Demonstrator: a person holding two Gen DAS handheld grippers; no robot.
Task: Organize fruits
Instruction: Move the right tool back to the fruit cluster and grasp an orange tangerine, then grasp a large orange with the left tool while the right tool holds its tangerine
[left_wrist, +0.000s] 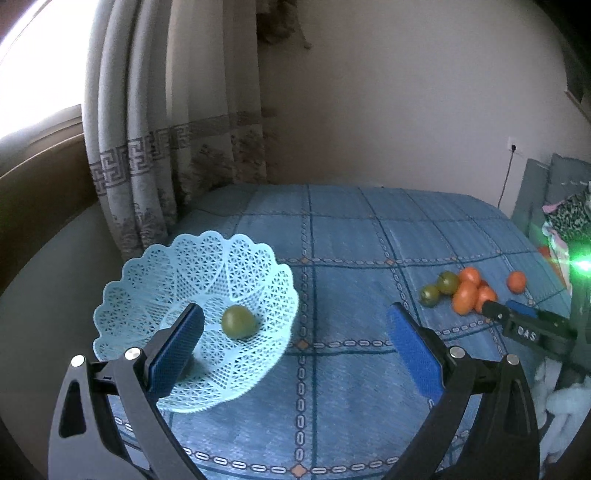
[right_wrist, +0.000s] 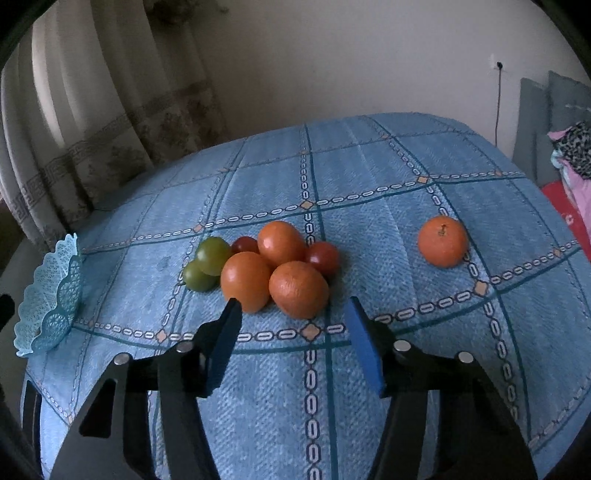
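From the left wrist, we see our left gripper (left_wrist: 295, 332) spread wide and empty over the pale blue lattice plastic basket (left_wrist: 155, 280), where one round green fruit (left_wrist: 239, 321) already lies.

From the right wrist, our right gripper (right_wrist: 291, 321) is released, just short of the nearest orange fruit (right_wrist: 298, 289) in the cluster, far right of the basket. We should straddle it squarely and avoid nudging its neighbours.

One fruit (left_wrist: 239, 322) in basket (left_wrist: 155, 273) at table (right_wrist: 369, 166) left; fruit cluster (right_wrist: 273, 266) right, lone orange (right_wrist: 442, 241) farther right.
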